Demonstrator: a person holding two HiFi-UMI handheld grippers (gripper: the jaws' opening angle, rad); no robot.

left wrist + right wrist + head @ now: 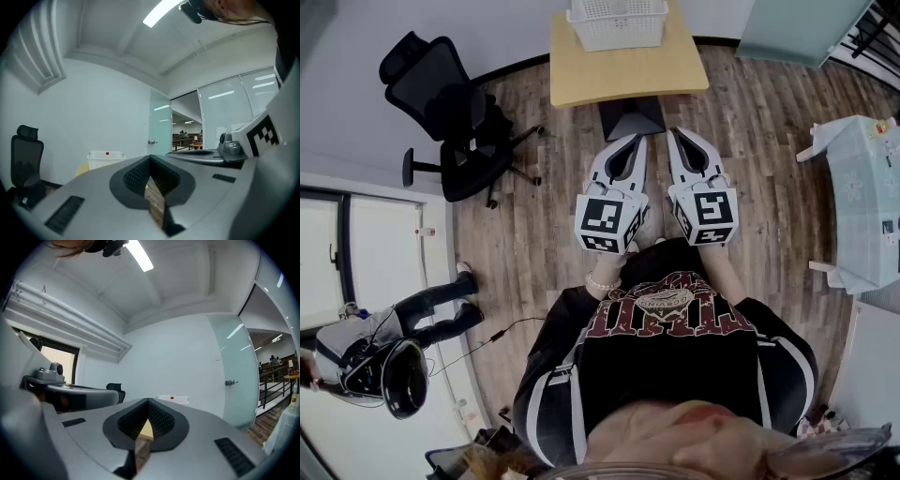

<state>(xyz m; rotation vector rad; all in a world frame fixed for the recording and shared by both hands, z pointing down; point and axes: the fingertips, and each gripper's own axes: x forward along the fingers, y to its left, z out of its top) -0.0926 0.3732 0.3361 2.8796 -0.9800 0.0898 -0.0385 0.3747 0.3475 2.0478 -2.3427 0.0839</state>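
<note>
Left gripper [635, 142] and right gripper [677, 136]: jaws pressed together, empty, held side by side near the light wooden table [619, 80] bearing a white plastic lattice basket [617, 23].

Left gripper [633, 142] and right gripper [675, 134] are held side by side, close in front of the torso. Both point forward, with the tips angled slightly toward each other but not touching. Each pair of jaws meets at the tips with nothing between them; left wrist [602, 279] shows just behind its gripper.
</note>
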